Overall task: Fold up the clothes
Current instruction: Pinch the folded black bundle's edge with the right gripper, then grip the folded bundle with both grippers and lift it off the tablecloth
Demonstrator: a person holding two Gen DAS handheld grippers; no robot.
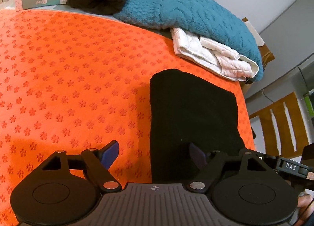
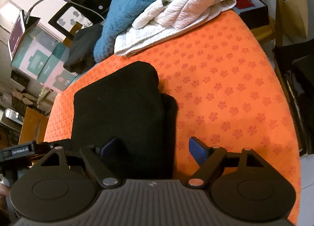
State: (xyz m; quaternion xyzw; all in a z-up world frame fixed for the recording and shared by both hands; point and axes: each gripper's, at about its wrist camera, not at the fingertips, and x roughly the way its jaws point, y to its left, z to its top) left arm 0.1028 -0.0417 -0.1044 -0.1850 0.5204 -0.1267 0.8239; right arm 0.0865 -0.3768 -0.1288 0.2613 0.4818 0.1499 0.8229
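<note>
Right wrist only, laptop [image 2: 16, 33], black frame [image 2: 68, 20]

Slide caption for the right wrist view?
Open right gripper over folded black garment on orange flower-patterned cloth.

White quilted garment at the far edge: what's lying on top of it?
The teal knit blanket overlaps the back of the white quilted garment; its front folds stay exposed on the orange cloth. How far it runs beneath the blanket is hidden.
</note>
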